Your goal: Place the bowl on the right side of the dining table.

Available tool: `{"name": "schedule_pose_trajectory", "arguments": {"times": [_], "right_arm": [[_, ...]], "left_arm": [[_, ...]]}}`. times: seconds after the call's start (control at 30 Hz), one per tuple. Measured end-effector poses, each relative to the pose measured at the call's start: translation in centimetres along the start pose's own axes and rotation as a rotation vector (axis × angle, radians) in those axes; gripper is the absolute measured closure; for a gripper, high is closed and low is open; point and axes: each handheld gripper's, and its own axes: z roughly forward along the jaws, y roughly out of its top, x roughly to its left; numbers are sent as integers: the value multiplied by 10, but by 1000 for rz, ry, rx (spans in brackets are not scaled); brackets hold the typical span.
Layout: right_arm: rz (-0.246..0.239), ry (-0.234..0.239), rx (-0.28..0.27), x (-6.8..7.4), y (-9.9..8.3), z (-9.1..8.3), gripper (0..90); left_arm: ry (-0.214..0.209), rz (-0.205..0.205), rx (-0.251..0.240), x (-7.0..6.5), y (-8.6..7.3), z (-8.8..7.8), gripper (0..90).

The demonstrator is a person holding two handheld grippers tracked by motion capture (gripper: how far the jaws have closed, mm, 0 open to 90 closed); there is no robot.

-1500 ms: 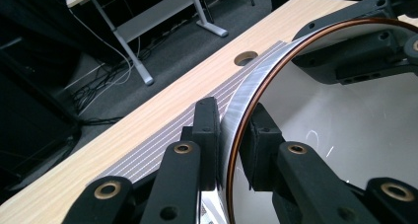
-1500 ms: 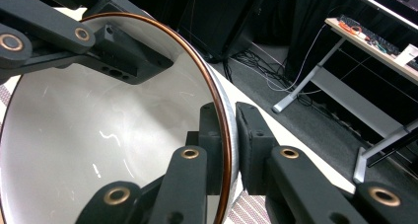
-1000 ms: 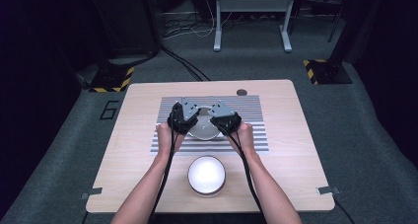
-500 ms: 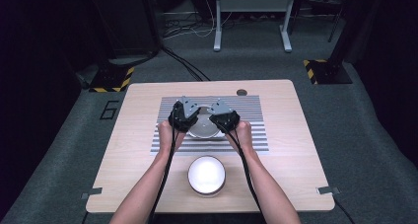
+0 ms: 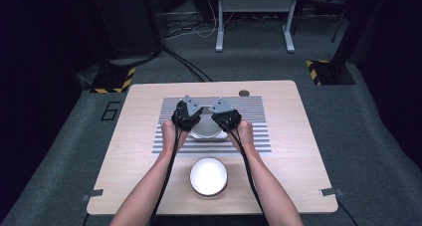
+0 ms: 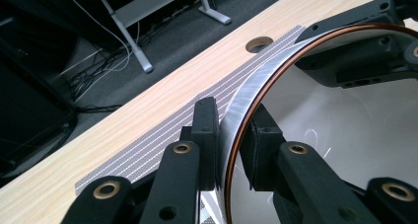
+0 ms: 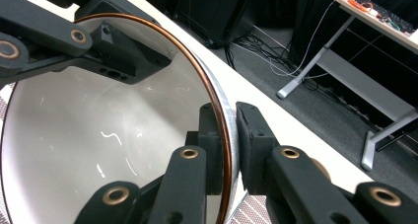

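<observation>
both sets of fingers clenched on opposite rim walls of the metal bowl [image 5: 205, 129] over the striped mat [image 5: 259, 136] mid-bench, left gripper [image 5: 186, 117] and right gripper [image 5: 226, 119] equally near, white bowl [image 5: 208, 176] toward the person.

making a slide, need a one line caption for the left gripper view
Left tool clamps the copper-edged rim of a steel bowl above the striped mat.
</observation>
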Motion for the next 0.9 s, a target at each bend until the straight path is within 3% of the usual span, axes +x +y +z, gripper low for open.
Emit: {"name": "schedule_pose_trajectory", "arguments": {"times": [0.9], "right_arm": [[81,45,93,-9,-11,37,816]], "left_arm": [[-6,-15,84,6,-6,35,777]]}}
